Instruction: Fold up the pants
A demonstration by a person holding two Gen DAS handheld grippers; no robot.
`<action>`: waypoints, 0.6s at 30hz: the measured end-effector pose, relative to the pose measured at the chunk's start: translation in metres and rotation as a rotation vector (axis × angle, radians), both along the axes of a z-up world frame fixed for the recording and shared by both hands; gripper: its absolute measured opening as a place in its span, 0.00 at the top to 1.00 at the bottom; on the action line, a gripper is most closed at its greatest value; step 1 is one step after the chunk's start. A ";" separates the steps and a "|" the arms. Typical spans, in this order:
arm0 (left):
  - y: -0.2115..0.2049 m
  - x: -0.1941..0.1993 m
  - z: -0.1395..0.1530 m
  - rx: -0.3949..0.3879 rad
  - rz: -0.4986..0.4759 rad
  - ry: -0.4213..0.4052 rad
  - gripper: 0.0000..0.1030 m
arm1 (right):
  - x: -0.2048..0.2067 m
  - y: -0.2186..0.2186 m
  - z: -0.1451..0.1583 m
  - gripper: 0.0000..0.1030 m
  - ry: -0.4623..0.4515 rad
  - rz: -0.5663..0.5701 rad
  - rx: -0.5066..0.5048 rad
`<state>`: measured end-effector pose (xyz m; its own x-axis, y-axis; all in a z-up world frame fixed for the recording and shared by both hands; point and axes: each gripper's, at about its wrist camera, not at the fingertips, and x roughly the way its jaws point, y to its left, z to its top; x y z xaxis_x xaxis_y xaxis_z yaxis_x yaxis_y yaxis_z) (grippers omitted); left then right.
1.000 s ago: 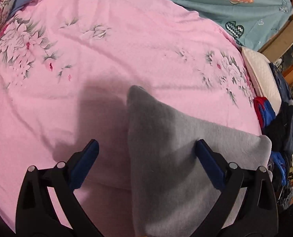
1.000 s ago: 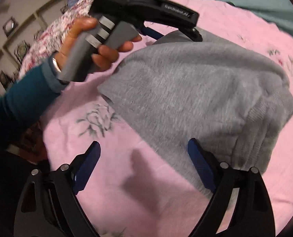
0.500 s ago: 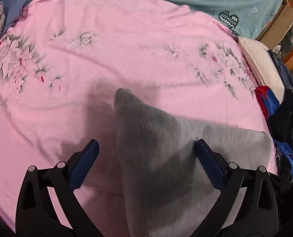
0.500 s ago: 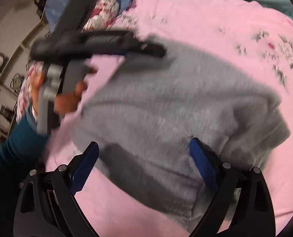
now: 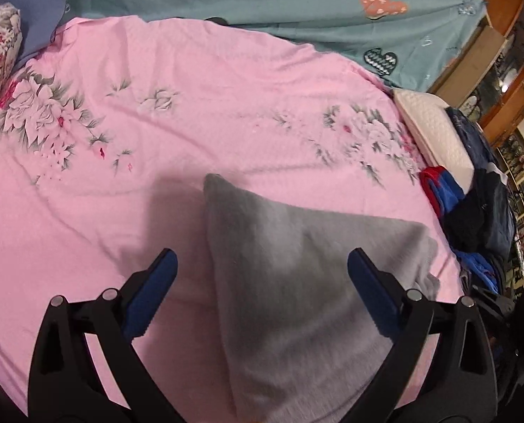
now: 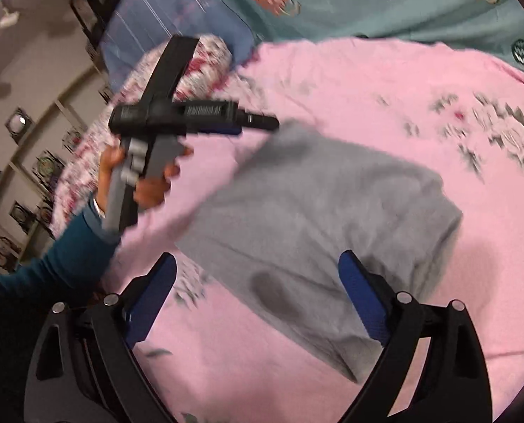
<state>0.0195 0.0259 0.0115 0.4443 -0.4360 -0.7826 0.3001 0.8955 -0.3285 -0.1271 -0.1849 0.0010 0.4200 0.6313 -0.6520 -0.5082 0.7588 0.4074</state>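
The grey pants [image 5: 297,275] lie folded into a compact bundle on the pink floral bedsheet [image 5: 191,105]. My left gripper [image 5: 262,275] is open and empty, held above the bundle's near end. My right gripper [image 6: 256,275] is open and empty, above the near edge of the pants [image 6: 315,218]. In the right wrist view the left gripper [image 6: 262,125] is held in a hand at the left, just off the pants' far corner, and looks raised clear of the cloth.
A teal heart-print blanket [image 5: 332,7] lies at the far side of the bed. A white pillow [image 5: 434,134] and a pile of dark and blue clothes [image 5: 480,211] sit at the right edge. A floral pillow [image 6: 205,67] and shelves are at the left.
Both grippers have pulled back and up from the pants. The left gripper has lifted off the far corner. The pants stay folded on the sheet.
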 end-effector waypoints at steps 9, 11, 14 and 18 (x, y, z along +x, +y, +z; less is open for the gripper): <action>-0.014 0.021 -0.068 0.029 0.035 0.200 0.02 | -0.019 0.040 -0.056 0.09 0.076 0.094 -0.150; 0.002 0.020 -0.056 -0.016 0.078 0.177 0.02 | -0.024 0.019 -0.041 0.09 0.098 0.074 -0.052; 0.029 0.004 -0.035 -0.051 0.105 0.123 0.02 | -0.025 -0.044 -0.025 0.06 0.101 -0.103 0.154; 0.060 -0.017 -0.030 -0.113 0.134 0.149 0.02 | -0.008 -0.137 -0.067 0.03 0.314 -0.386 0.413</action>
